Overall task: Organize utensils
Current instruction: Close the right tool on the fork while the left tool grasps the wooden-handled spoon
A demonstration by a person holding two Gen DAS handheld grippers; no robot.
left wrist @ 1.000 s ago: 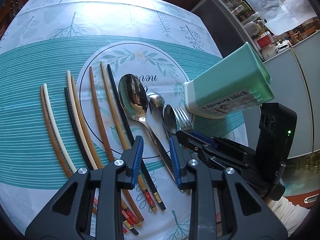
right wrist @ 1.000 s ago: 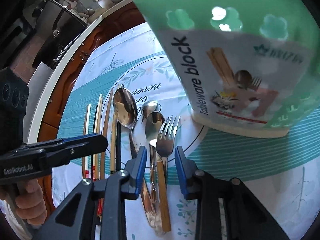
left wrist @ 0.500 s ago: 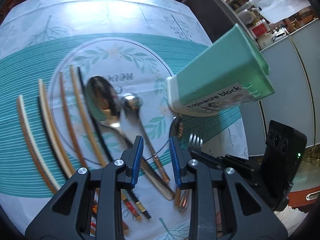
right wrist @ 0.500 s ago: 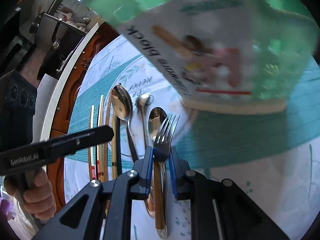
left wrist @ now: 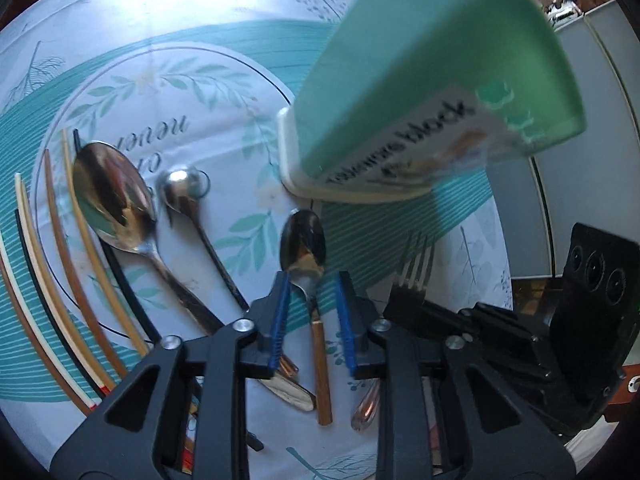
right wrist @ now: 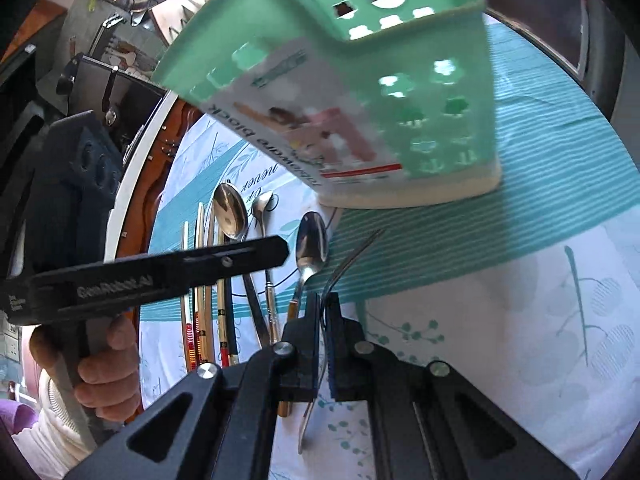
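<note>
A wooden-handled spoon (left wrist: 304, 240) lies on the tablecloth, its neck between my left gripper's (left wrist: 312, 320) blue pads. Those jaws are closing, with gaps still showing on both sides of the spoon. In the right wrist view the left gripper (right wrist: 276, 254) shows side-on above that spoon (right wrist: 312, 240). My right gripper (right wrist: 324, 320) is shut on a fork (right wrist: 352, 258), which is turned on edge with its tines clear of the cloth. The left wrist view shows the fork (left wrist: 416, 264) sticking out of the right gripper (left wrist: 400, 304). The green utensil holder (left wrist: 432, 92) stands just beyond.
A large spoon (left wrist: 112, 200), a small spoon (left wrist: 180, 188) and several chopsticks (left wrist: 52, 260) lie in a row on the left. A hand (right wrist: 100, 360) holds the left gripper. The holder (right wrist: 360, 100) has an open top and cut-out walls. The table's edge (right wrist: 132, 184) runs along the left.
My right gripper shut on the fork, raised it and rolled it on edge. My left gripper slid right, from over the large spoon to astride the wooden-handled spoon, and its jaws narrowed.
</note>
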